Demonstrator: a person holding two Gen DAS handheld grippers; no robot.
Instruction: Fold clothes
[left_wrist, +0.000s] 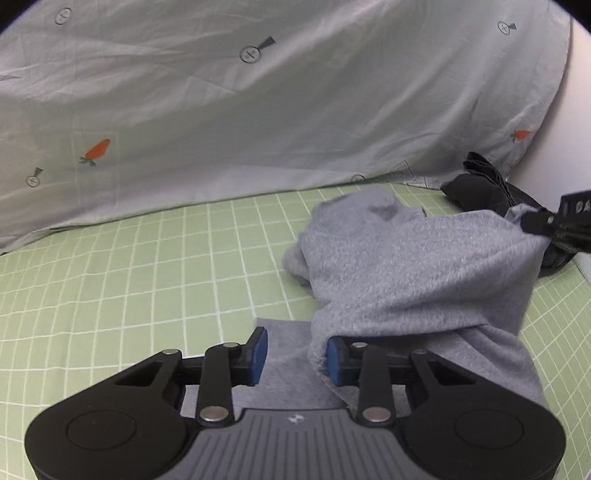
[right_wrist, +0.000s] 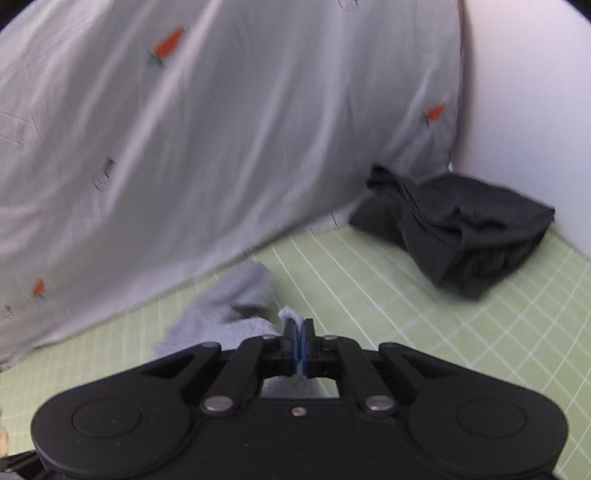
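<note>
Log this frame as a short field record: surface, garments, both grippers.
surface: green grid sheet
backdrop: grey carrot-print cloth
garment in work: grey garment, partly lifted
other garment: black clothing, bundled in far right corner
left gripper: jaws open, astride grey fabric
right gripper: jaws shut on grey garment edge

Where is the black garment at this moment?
The black garment lies bunched on the green grid mat, at the right in both views, in the corner where the carrot-print sheet meets the white wall.
</note>
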